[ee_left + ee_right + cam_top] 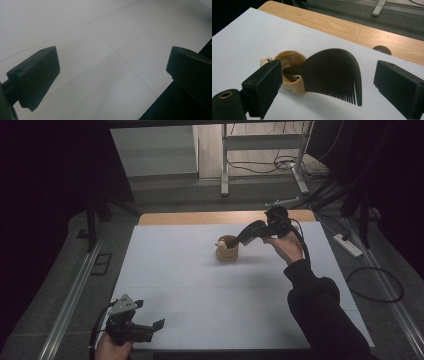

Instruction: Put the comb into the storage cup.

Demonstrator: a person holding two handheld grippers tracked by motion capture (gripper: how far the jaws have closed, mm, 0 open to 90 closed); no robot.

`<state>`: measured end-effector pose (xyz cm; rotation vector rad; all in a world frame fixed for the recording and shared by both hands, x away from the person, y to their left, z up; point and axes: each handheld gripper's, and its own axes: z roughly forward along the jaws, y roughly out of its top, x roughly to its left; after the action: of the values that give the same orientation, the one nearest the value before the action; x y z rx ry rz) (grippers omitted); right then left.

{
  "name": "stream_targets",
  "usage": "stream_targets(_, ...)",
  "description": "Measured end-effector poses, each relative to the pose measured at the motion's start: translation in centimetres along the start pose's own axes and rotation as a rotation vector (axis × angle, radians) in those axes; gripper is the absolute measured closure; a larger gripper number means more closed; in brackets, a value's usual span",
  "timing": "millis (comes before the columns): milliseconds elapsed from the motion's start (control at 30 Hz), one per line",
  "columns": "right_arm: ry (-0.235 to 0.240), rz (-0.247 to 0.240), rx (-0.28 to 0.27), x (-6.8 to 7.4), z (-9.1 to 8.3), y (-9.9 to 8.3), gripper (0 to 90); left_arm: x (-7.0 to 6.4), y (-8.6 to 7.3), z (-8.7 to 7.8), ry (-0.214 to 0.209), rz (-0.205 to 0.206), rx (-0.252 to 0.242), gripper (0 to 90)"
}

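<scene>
Clearly visible in the right gripper view: a dark wooden comb with its handle end stuck down into a small tan wooden cup, toothed head rising out toward the camera and to the right, teeth hanging downward toward the white tabletop. Long axis tilted, neither upright nor flat, running from the cup's mouth up toward the right hand-held gripper. Jaws of that hand-held gripper spread wide, one on each side of the comb's head and touching neither side, so open and gripping nothing. A small pale bead-like knob at the cup's far left rim. From the high view, cup standing a little beyond the middle of the tabletop, comb leaning out of it toward the right and far side, right hand-held gripper just at its raised end, held by a hand in a dark sleeve. Bare wooden strip along the far edge. Left hand-held gripper low at the near left corner, well apart from the cup, jaws wide apart over bare white surface and holding nothing.
</scene>
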<state>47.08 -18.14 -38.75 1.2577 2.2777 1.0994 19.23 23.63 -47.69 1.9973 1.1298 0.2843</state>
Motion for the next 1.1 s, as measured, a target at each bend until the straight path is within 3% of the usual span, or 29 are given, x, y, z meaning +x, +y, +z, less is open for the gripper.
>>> stream_targets(767,0.019,-0.056,-0.017,0.3,-1.6,-0.7,0.0,0.1,0.0,-0.1,-0.001,-0.010,-0.008,0.0)
stream_targets(1100,0.020,-0.109,-0.050,0.4,-2.3,-1.6,0.0,0.1,0.0,-0.1,0.000,-0.009,-0.008,0.0)
